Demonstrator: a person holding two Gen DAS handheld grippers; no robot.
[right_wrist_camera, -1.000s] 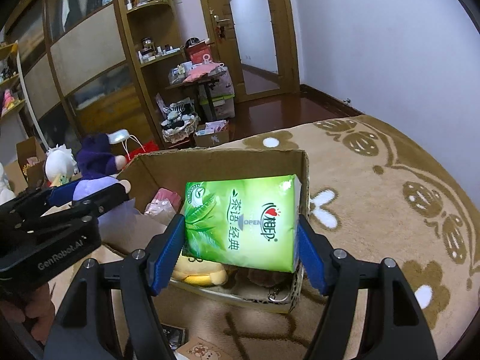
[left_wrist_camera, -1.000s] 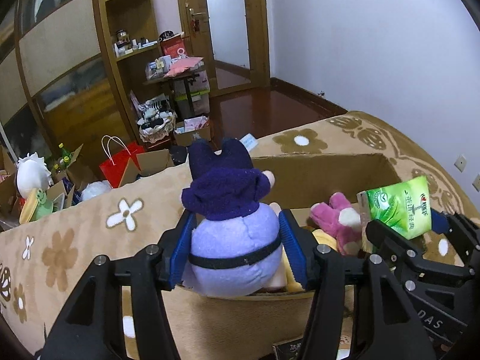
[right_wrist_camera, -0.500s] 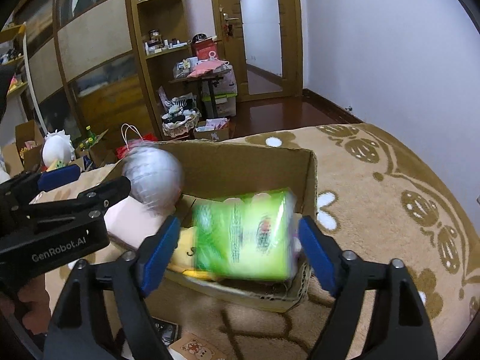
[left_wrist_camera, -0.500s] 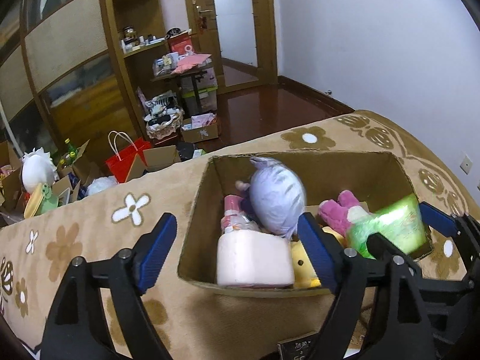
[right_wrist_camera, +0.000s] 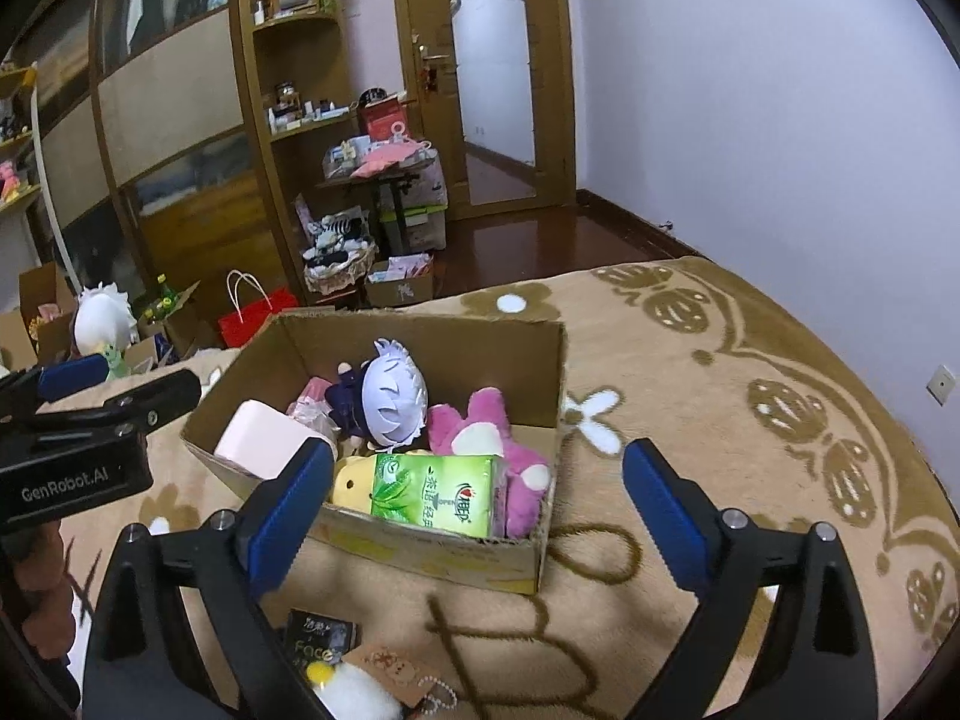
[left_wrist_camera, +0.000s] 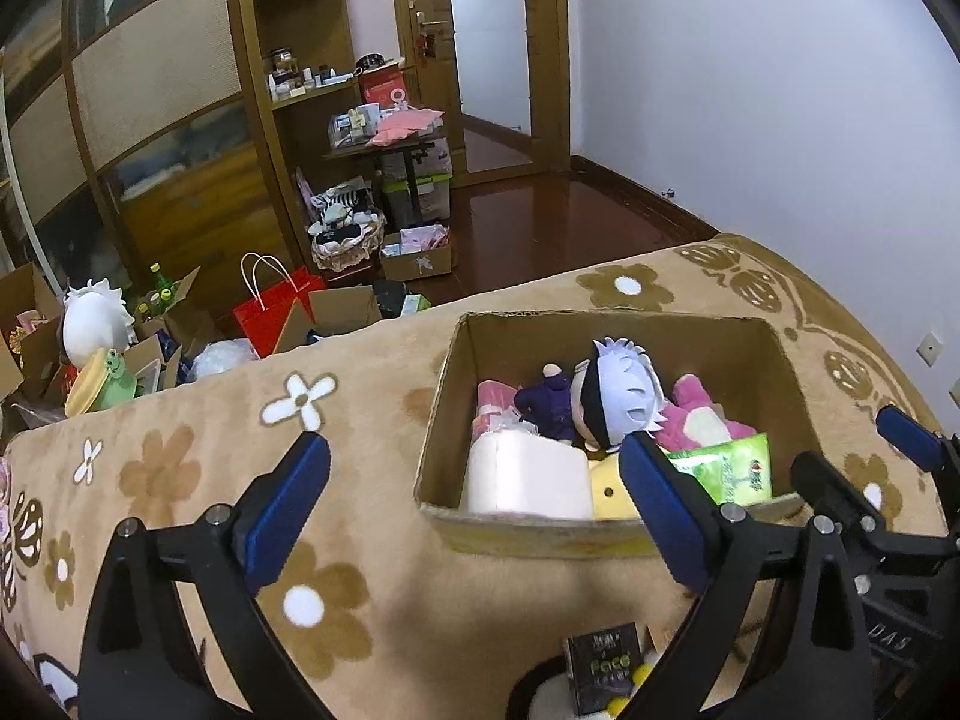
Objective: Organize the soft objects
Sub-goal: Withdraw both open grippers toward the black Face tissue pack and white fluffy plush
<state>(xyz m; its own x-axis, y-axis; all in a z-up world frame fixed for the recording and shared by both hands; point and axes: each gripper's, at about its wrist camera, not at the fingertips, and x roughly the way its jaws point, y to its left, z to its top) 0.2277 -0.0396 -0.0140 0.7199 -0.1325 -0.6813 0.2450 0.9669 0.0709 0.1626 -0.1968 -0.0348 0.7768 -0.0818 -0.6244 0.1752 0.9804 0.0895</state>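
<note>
A cardboard box (left_wrist_camera: pixel 606 534) (right_wrist_camera: pixel 432 552) stands on the brown flowered blanket. In it lie a lavender-haired doll in purple (left_wrist_camera: pixel 618 399) (right_wrist_camera: pixel 393 393), a pink plush (left_wrist_camera: pixel 696 420) (right_wrist_camera: pixel 480 426), a green tissue pack (left_wrist_camera: pixel 729 468) (right_wrist_camera: pixel 435 492), a pale pink roll (left_wrist_camera: pixel 525 477) (right_wrist_camera: pixel 264 438) and a yellow plush (right_wrist_camera: pixel 354 483). My left gripper (left_wrist_camera: pixel 474 504) is open and empty, just in front of the box. My right gripper (right_wrist_camera: pixel 477 507) is open and empty, above the box's near edge.
A small black packet (left_wrist_camera: pixel 603 675) (right_wrist_camera: pixel 318 642) and a white-yellow plush (right_wrist_camera: pixel 354 693) with a tag lie on the blanket (left_wrist_camera: pixel 180 480) in front of the box. Beyond the blanket's far edge are a red bag (left_wrist_camera: pixel 273 312), open cartons and wooden shelves (left_wrist_camera: pixel 300 60).
Both grippers opened. The doll dropped from the left gripper into the box and the tissue pack dropped from the right gripper into the box. Both grippers pulled back and up.
</note>
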